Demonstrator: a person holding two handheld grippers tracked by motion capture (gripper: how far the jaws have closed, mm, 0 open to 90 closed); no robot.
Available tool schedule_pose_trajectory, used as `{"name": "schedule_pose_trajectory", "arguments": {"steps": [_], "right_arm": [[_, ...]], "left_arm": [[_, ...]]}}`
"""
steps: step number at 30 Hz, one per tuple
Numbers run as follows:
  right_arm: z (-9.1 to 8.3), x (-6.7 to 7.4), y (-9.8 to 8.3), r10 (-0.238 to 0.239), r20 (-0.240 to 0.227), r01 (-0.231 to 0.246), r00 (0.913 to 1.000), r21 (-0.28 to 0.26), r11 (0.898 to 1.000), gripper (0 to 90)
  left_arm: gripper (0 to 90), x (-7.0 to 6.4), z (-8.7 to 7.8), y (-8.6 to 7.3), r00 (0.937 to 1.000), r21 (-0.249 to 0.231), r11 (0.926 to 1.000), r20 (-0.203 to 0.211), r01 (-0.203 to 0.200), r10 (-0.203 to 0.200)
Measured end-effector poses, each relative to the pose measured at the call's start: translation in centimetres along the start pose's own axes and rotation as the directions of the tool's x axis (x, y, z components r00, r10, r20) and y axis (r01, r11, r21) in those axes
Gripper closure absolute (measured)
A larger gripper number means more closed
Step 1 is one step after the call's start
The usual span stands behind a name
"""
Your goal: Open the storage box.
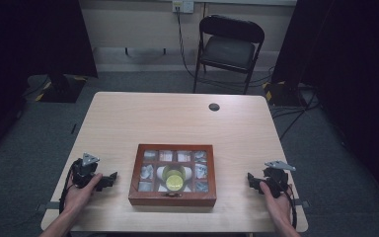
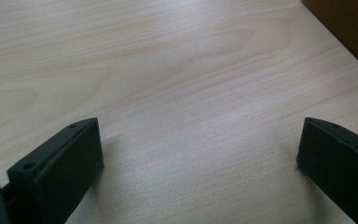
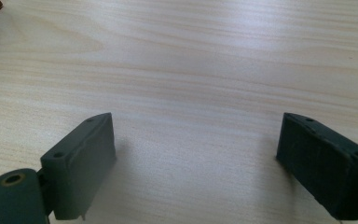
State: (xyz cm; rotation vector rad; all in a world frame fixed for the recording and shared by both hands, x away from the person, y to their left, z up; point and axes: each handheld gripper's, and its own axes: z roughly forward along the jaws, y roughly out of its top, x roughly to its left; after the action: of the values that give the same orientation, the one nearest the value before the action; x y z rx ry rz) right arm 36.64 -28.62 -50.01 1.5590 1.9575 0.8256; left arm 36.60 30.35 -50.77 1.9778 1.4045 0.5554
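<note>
left gripper (image 1: 112, 177) rests on the surface (image 1: 177, 118) at the near left, held by the person's left hand (image 1: 81, 192). its fingers (image 2: 58, 168) are released, spread wide, with bare wood grain between them. they point toward the wooden box (image 1: 172, 197), which sits just beside them but apart, not touching; in the left gripper view a dark brown corner of the box shows at the upper right.

the wooden box lies at the near middle of the surface, between the two grippers, lid shut. its glass panes show small compartments, and a yellow round item (image 1: 174, 180) in the centre one.

right gripper (image 1: 250, 178) rests at the near right, held by the right hand (image 1: 276, 200). its fingers (image 3: 81, 163) are likewise released and wide, nothing between them, pointing toward the box, near it but apart.
</note>
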Motion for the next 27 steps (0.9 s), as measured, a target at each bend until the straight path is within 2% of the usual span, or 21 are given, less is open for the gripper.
{"name": "schedule_pose_trajectory", "arguments": {"steps": [8,13,14,17,19,24,27], "right_arm": [[0.0,0.0,0.0,0.000,0.000,0.000,1.0000,0.000,1.000,10.6],[0.0,0.0,0.0,0.000,0.000,0.000,1.0000,0.000,1.000,10.6],[0.0,0.0,0.0,0.001,0.000,-0.001,1.0000,0.000,1.000,10.6],[0.0,0.0,0.0,0.001,0.001,-0.001,1.0000,0.000,1.000,10.6],[0.0,0.0,0.0,0.000,0.000,0.000,1.0000,0.000,1.000,10.6],[0.0,0.1,0.0,-0.014,-0.014,0.014,0.9998,0.001,1.000,10.6],[0.0,0.1,0.0,-0.020,-0.020,0.020,0.9996,-0.001,1.000,10.5]], "left_arm": [[0.2,0.1,0.0,0.3,1.0000,0.014,0.9999,-0.003,-0.004,0.004],[13.2,0.4,-0.3,0.6,0.9999,0.021,0.9998,-0.011,0.007,-0.007],[15.9,0.4,-0.4,0.6,0.9999,0.024,0.9996,-0.003,0.013,-0.013],[16.4,0.5,-0.6,0.7,0.9994,0.029,0.9992,0.022,0.026,-0.027],[17.5,0.6,-0.9,0.8,0.9976,0.029,0.9989,0.057,0.038,-0.040],[19.3,0.3,-1.6,1.0,0.9930,0.011,0.9996,0.114,0.027,-0.028],[20.7,-0.1,-1.8,1.3,0.9921,0.001,1.0000,0.126,0.008,-0.008]]}}
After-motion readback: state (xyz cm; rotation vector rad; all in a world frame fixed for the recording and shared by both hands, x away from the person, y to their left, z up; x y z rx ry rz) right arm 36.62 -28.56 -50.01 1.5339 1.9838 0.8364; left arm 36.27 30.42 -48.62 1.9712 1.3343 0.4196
